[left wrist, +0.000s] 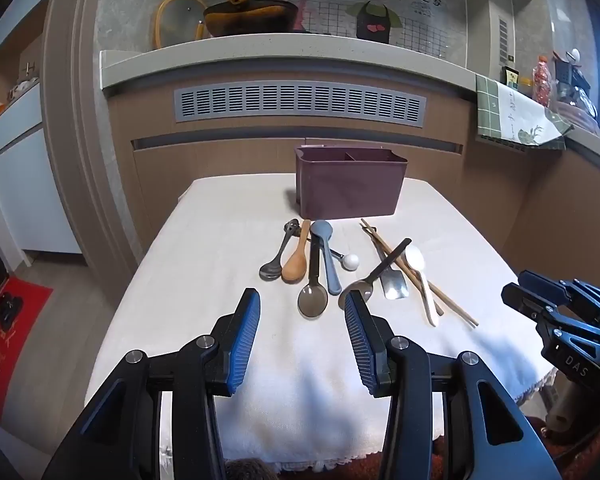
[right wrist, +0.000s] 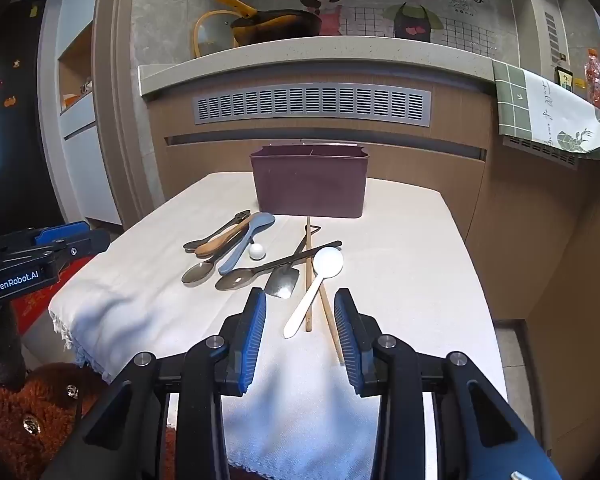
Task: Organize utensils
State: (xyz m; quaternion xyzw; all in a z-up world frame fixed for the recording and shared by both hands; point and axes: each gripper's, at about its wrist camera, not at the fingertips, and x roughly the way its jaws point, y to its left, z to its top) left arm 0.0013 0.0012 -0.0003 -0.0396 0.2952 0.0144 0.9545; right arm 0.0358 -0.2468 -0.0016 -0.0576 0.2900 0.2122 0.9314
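Utensils lie scattered on the counter [left wrist: 204, 248], which we see draped in a white, nubby woven cloth, just in front of a plum plastic caddy [left wrist: 350, 184], a boxy bin with rounded corners and a divider inside. On the left of the heap we find a slim metal spoon [left wrist: 274, 258], a rounded wooden spoon [left wrist: 296, 260], a smoky translucent spoon [left wrist: 313, 294] and a matte blue-grey paddle [left wrist: 327, 256] lying close together, with a small white ball [left wrist: 351, 261] beside them. To the right, a glossy white spoon [right wrist: 314, 288] crosses thin wooden chopsticks [right wrist: 309, 280], touching a dark-handled steel spoon [right wrist: 260, 270] and a flat steel spatula [right wrist: 283, 282].

Our left gripper [left wrist: 302, 316] hovers with its ribbed blue pads [left wrist: 246, 340] spread wide, holding nothing. Our right gripper [right wrist: 300, 316] is likewise parted and unloaded above the white spoon's handle.
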